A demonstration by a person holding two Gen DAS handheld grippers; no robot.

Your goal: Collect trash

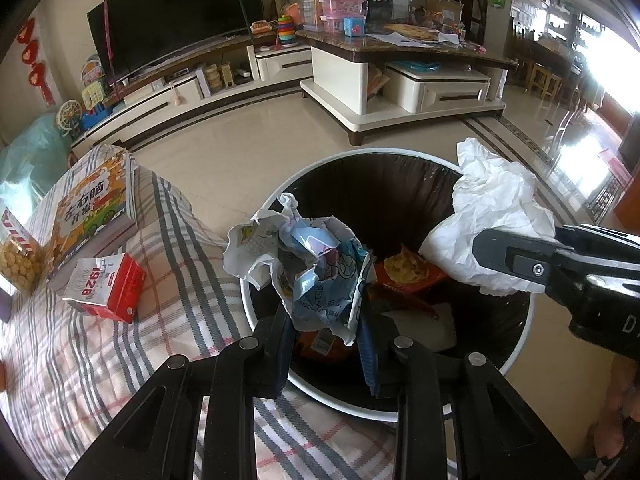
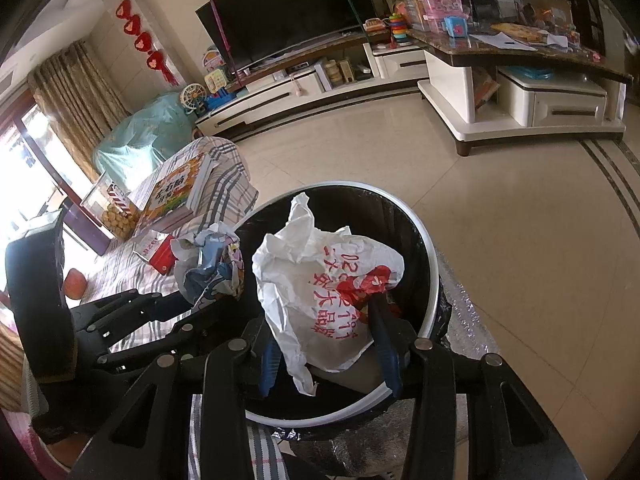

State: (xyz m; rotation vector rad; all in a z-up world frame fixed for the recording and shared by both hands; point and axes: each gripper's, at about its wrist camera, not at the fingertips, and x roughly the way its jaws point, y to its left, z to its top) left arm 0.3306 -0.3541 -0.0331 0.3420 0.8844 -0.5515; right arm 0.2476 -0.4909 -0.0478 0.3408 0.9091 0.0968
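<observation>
We hold both pieces of trash right over the bin (image 1: 384,160): the left claw (image 1: 326,344) is closed on the crumpled wrapper (image 1: 316,264) near the bin's left rim, and the right claw (image 2: 328,356) grips the white bag (image 2: 320,288) above the middle. To do the drop well, we judge we should bring the wrapper further inside the rim before letting go, then part each claw fully so the thin plastic slips off the fingers and lands on the trash already inside rather than on the striped blanket (image 1: 100,360) beside it.
</observation>
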